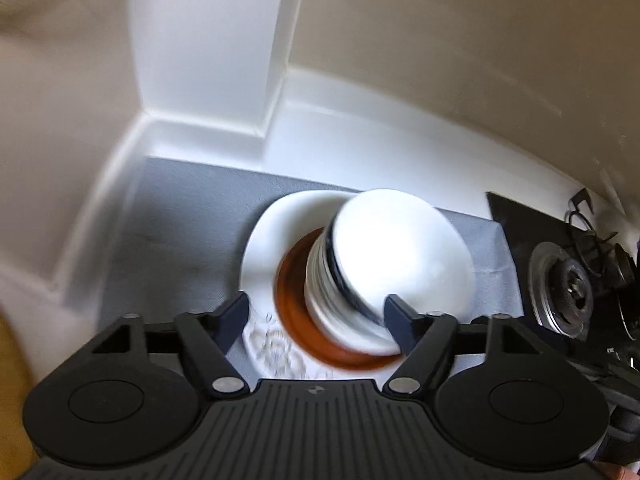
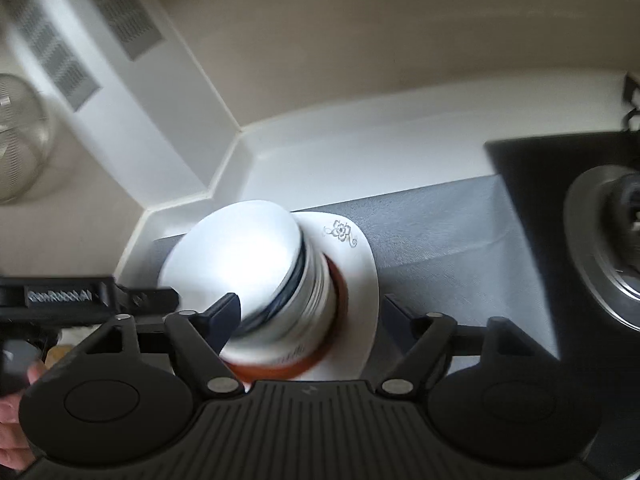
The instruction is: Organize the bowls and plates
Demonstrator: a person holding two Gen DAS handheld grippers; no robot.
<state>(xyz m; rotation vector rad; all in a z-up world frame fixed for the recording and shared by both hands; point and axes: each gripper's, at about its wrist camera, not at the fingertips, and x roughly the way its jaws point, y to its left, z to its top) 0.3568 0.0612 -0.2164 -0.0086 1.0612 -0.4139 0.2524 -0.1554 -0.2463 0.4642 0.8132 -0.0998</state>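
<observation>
Bowl stack (image 1: 360, 280) sits on brown plate (image 1: 292, 300) atop white plate (image 1: 264, 232), between my released left claw (image 1: 316, 320) and released right claw (image 2: 312, 312), I'd say for steadying.

Both views were softly lit, daylight glaring on the white counter (image 1: 340, 136) and blowing out the top bowl (image 1: 400, 248). Motion blur smeared the bowl stack (image 2: 280, 300) and the vent (image 2: 52, 56), while the near gripper bodies stayed sharp. Fisheye distortion bent the walls, and the corners fell dark.
</observation>
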